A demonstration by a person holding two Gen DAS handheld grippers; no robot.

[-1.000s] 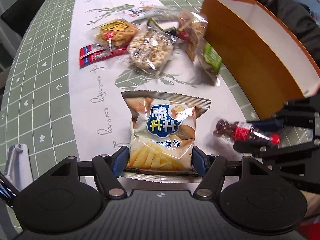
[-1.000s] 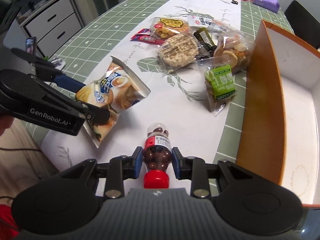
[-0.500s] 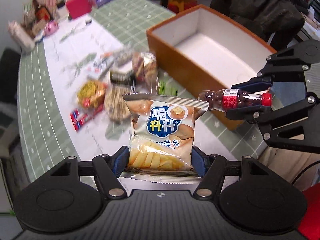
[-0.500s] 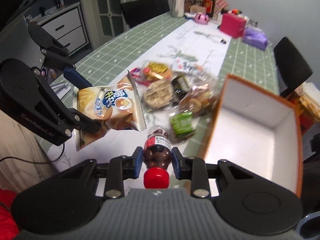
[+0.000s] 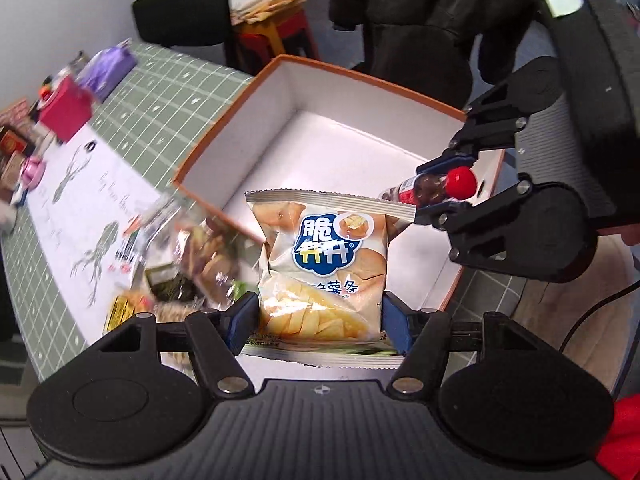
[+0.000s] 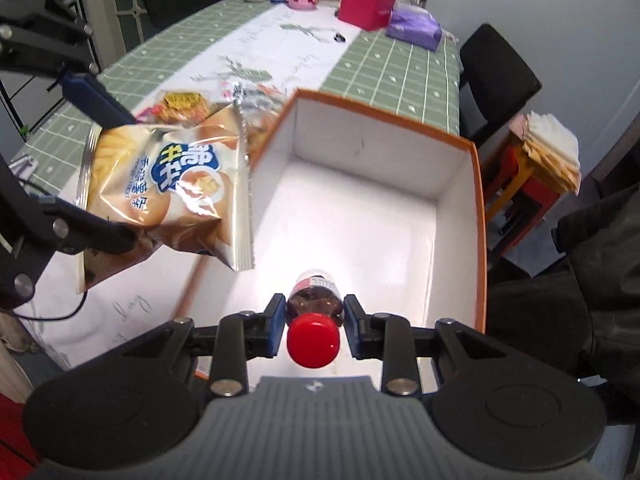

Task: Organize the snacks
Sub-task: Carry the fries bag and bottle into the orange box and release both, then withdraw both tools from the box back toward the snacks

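My left gripper [image 5: 318, 316] is shut on a chip bag [image 5: 320, 264] with a blue logo and holds it in the air over the near left edge of the orange box [image 5: 224, 128]. The bag also shows in the right wrist view [image 6: 168, 188]. My right gripper [image 6: 314, 318] is shut on a small red-capped bottle [image 6: 314, 308] of brown snacks and holds it above the white inside of the box [image 6: 478, 200]. The bottle also shows in the left wrist view [image 5: 436, 188]. The box holds nothing that I can see.
Several snack packs [image 5: 192, 256] lie on the white runner left of the box, blurred. A red box [image 6: 366, 4], a purple pack [image 6: 416, 26] and jars stand at the table's far end. Black chairs [image 6: 500, 80] and a stool with cloths [image 6: 548, 152] stand beyond the table.
Both grippers have lifted their snacks off the table and swung right over the orange box. The bottle now hangs above the box's inside, the chip bag over its left edge.
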